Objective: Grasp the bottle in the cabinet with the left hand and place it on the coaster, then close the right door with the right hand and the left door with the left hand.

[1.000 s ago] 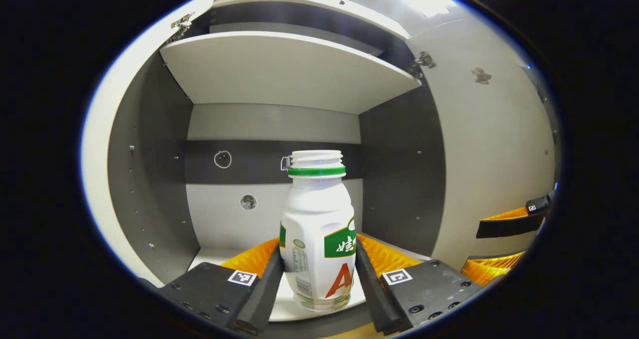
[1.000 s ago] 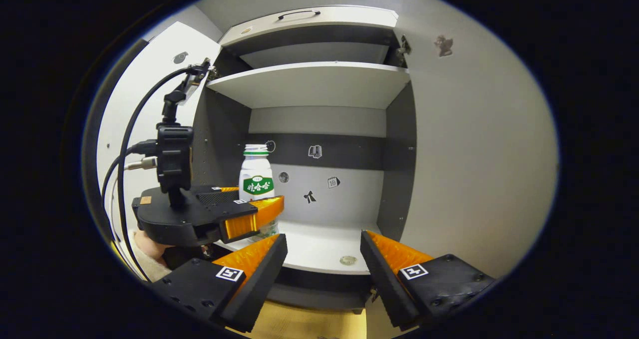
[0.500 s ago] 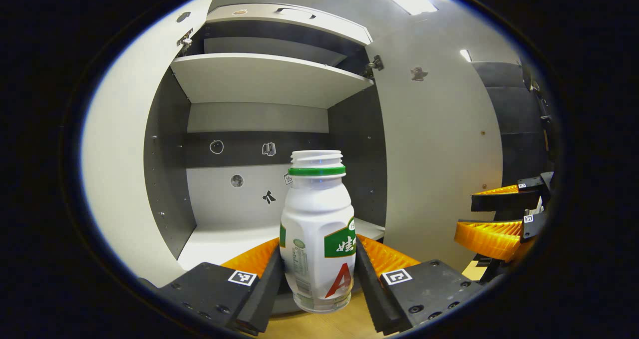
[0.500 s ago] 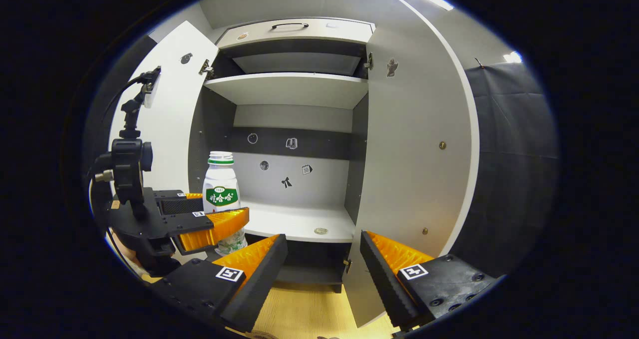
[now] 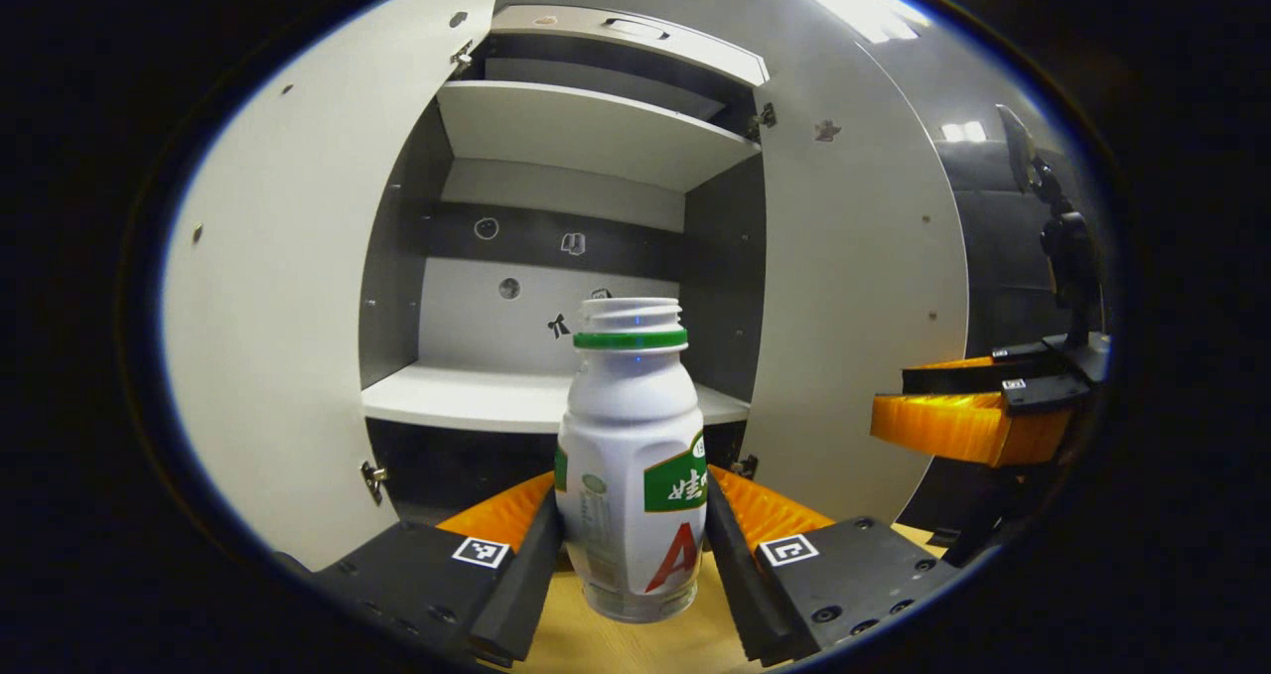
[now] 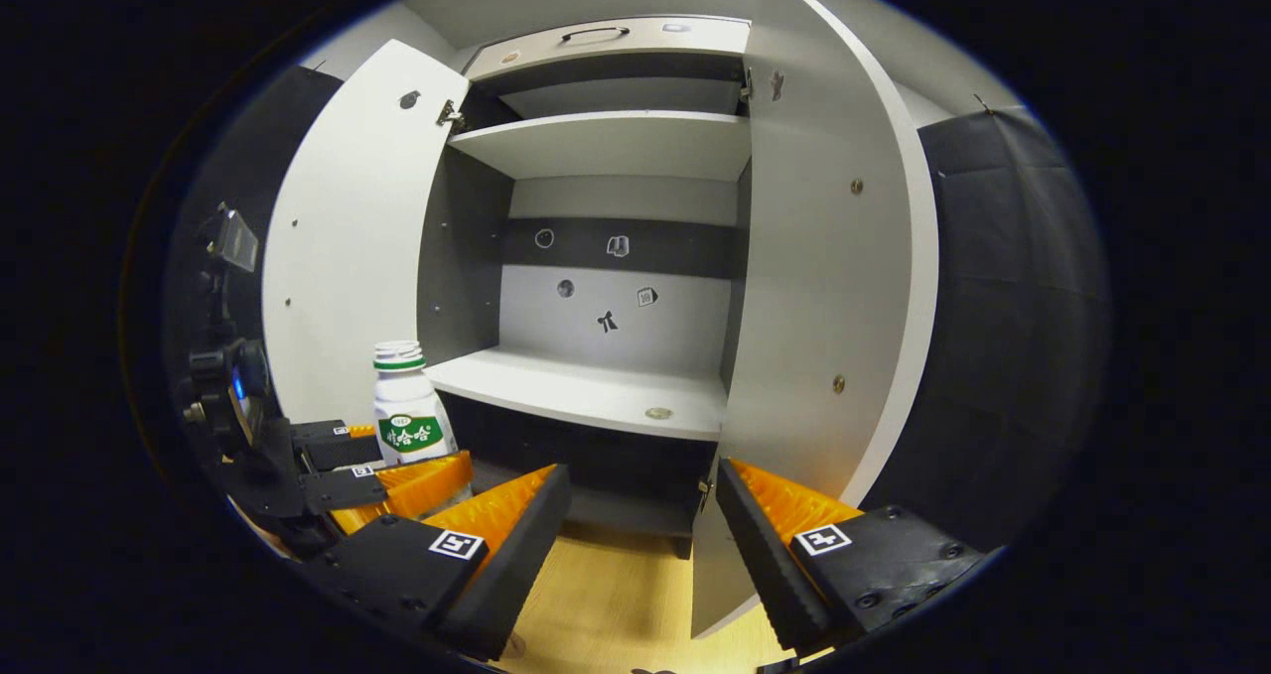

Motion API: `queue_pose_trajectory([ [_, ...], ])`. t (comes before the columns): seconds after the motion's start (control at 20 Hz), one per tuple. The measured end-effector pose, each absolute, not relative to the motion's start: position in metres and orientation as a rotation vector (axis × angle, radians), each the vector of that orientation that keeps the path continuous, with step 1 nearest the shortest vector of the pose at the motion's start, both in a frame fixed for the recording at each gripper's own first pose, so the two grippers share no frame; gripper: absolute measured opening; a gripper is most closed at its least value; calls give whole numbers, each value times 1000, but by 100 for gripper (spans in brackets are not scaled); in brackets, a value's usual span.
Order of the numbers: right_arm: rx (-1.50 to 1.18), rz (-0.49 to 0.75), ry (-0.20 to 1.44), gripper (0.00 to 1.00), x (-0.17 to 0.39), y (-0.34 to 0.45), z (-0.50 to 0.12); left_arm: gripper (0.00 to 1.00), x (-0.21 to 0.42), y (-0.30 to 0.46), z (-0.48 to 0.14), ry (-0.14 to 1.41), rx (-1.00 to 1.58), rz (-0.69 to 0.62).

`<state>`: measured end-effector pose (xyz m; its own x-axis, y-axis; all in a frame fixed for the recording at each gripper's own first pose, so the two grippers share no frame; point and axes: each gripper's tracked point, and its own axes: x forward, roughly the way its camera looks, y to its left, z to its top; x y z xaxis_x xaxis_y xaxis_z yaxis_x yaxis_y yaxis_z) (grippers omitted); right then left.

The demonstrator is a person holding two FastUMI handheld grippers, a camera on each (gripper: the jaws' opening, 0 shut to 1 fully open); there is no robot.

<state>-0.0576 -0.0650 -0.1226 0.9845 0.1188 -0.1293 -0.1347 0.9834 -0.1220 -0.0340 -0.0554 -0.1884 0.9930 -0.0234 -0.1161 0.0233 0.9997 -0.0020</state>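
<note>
left claw (image 5: 633, 545) is clamped on the white plastic bottle with the green neck ring (image 5: 632, 466), upright between its fingers and held out in front of the open grey cabinet (image 5: 556, 257); right claw (image 6: 643, 515) has its fingers spread wide with nothing between them; the cabinet's pale right door (image 6: 824, 287) stands open just ahead of it
</note>
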Motion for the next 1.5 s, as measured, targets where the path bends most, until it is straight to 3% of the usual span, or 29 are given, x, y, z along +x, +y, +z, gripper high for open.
queue_pose_trajectory([
  [0.35,-123,225,147,98,-66,-51,-183,76,-76,-81,-290,149,69,8],
  [0.75,-143,170,180,98,-59,-67,-234,77,-110,-98,-365,184,75,-4],
  [1.5,-144,256,217,98,-68,-29,-269,78,-138,-96,-414,178,48,-13],
])
